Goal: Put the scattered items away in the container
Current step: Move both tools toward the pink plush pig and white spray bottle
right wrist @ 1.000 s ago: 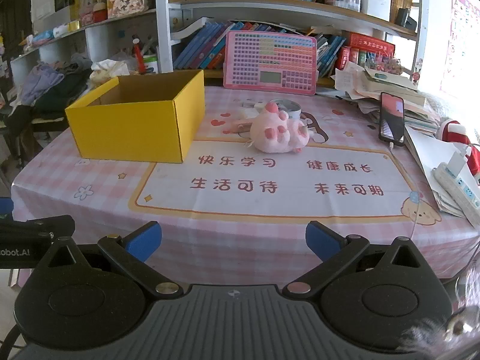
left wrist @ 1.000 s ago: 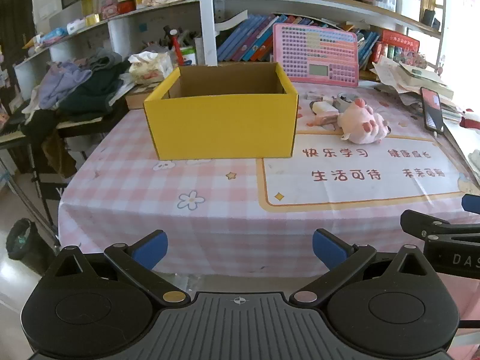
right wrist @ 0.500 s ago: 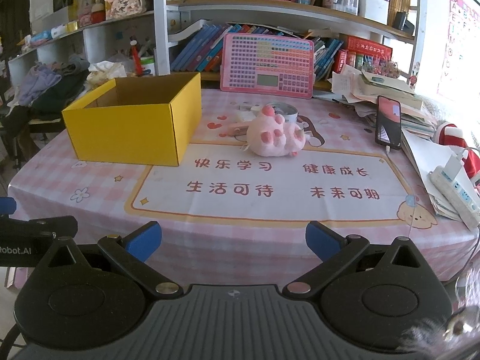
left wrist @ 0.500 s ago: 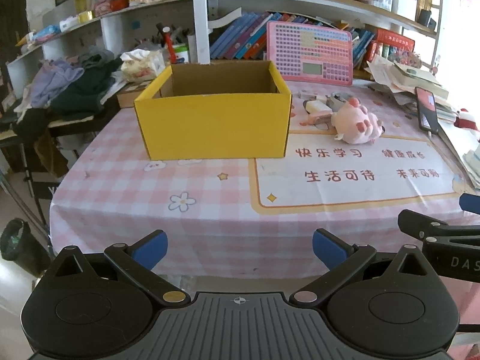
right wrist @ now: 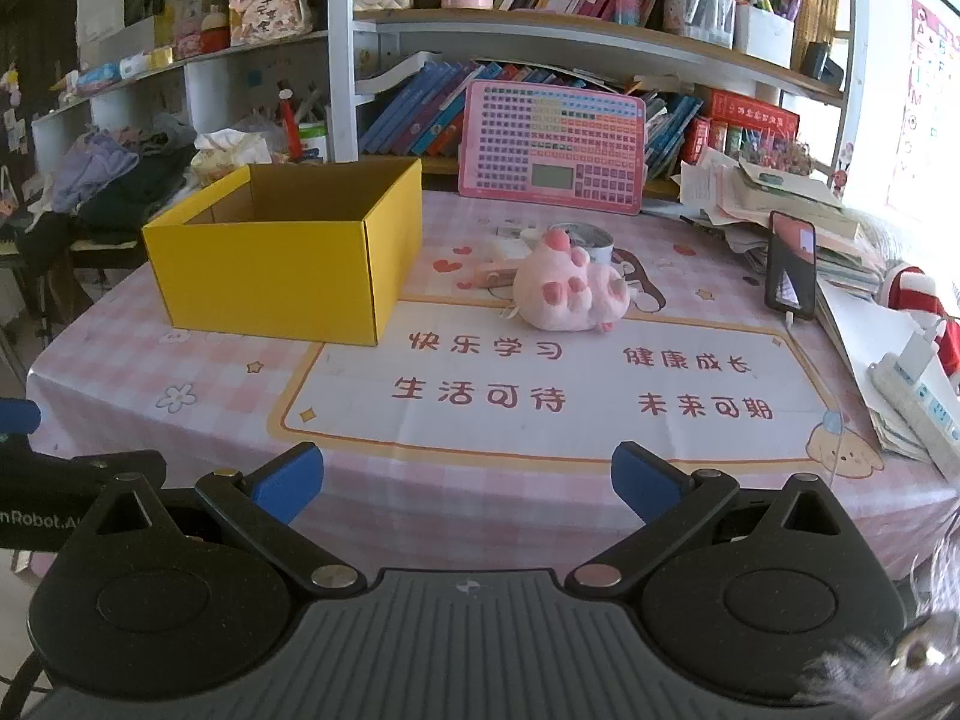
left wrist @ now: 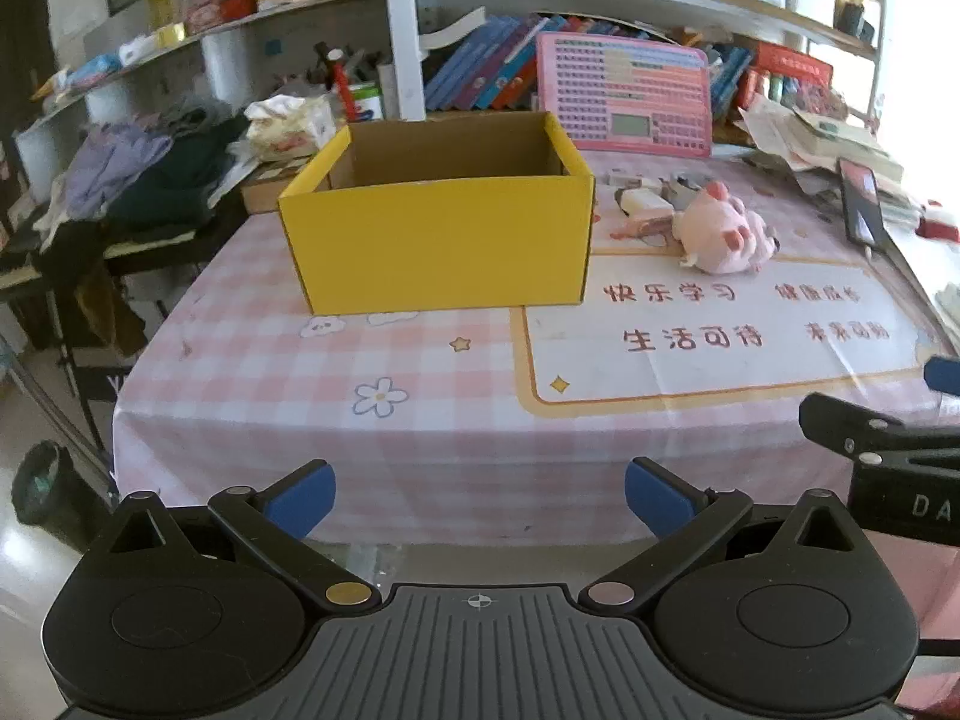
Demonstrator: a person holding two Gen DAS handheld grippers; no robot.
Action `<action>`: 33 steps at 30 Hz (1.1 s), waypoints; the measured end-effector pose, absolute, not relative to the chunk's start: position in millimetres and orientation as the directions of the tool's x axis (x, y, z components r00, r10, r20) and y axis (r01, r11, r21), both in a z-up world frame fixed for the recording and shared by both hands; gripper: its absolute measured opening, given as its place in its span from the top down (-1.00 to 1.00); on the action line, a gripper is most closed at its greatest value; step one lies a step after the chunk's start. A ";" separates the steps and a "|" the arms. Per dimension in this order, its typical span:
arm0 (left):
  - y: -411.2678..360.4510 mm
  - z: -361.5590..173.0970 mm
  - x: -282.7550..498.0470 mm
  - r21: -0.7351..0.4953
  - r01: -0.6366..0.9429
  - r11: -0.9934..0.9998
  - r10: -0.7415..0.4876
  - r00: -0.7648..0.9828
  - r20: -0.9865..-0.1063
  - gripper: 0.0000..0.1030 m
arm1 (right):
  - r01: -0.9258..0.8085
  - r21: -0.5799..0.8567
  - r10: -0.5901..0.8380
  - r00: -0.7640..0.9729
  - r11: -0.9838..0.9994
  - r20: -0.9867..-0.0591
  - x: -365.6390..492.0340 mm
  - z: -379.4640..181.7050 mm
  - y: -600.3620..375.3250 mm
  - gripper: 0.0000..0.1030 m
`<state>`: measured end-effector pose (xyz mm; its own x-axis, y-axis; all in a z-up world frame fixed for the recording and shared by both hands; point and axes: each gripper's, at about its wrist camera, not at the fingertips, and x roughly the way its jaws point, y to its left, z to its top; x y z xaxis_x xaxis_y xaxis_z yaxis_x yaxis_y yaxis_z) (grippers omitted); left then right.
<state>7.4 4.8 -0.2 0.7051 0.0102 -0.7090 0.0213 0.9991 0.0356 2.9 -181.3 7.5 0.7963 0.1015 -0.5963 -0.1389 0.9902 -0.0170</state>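
both grippers, left gripper (left wrist: 480,495) and right gripper (right wrist: 468,483), hang released short of the desk (right wrist: 360,504); nothing gathered yet, so next reach ahead for the pink plush (right wrist: 570,294) right of the box (right wrist: 282,264).

The left gripper (left wrist: 480,495) is held level with its blue fingertips (left wrist: 300,495) wide apart and nothing between them. The right gripper (right wrist: 468,480) is beside it, also spread wide and holding nothing.
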 end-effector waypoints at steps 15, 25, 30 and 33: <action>-1.8 11.9 2.1 0.042 0.057 0.997 -0.016 0.760 -0.650 -1.00 | -0.150 -0.040 0.103 0.827 0.988 -0.553 12.3 15.5 -182.7 -1.00; -1.6 6.9 3.2 0.021 0.038 0.999 -0.015 0.752 -0.659 -1.00 | -0.136 0.011 0.116 0.800 0.991 -0.589 9.2 7.2 -184.8 -1.00; 1.7 2.0 7.3 0.018 0.011 1.000 0.004 0.736 -0.677 -1.00 | -0.123 0.003 0.100 0.796 0.992 -0.597 8.7 4.3 -184.7 -1.00; 2.9 -1.6 10.3 0.013 0.010 1.000 0.002 0.723 -0.691 -1.00 | -0.120 0.005 0.100 0.799 0.993 -0.593 8.8 4.6 -185.6 -1.00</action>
<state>10.3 2.9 -1.6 0.7233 0.0017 -0.6906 0.0101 0.9999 0.0131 8.8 -185.6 4.6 0.7990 0.0998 -0.5929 -0.1203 0.9927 0.0050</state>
